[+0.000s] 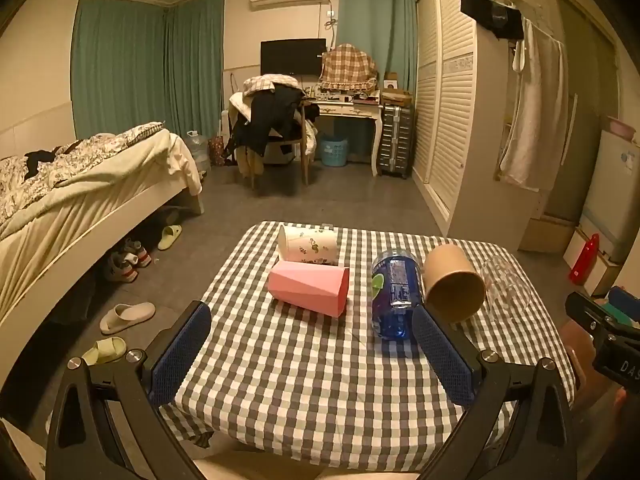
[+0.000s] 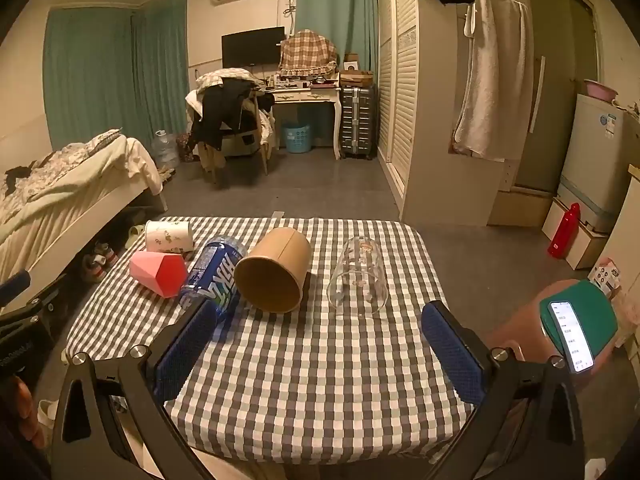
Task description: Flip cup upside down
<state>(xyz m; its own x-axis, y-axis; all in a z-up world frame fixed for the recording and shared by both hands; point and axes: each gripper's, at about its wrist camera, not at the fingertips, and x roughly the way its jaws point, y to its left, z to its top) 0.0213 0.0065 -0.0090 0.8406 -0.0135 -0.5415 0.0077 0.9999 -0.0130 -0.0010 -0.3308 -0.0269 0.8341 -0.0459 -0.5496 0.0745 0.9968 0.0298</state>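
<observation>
Several cups lie on a checked table point(image 1: 304, 380) point(image 2: 312, 376). A white flowered cup point(image 1: 308, 245) point(image 2: 169, 236), a pink faceted cup point(image 1: 308, 288) point(image 2: 159, 273) and a brown paper cup point(image 1: 454, 282) point(image 2: 274, 270) lie on their sides. A clear glass cup point(image 2: 359, 282) point(image 1: 506, 280) stands upside down at the right. My left gripper point(image 1: 312, 360) is open and empty, near the table's front edge. My right gripper point(image 2: 320, 354) is open and empty, a little in front of the glass cup.
A blue bottle point(image 1: 396, 296) point(image 2: 214, 276) lies between the pink and brown cups. A bed point(image 1: 80, 184) stands left, with slippers point(image 1: 126, 316) on the floor. A stool with a phone point(image 2: 570, 336) stands right. A red bottle point(image 2: 564, 230) stands by the fridge.
</observation>
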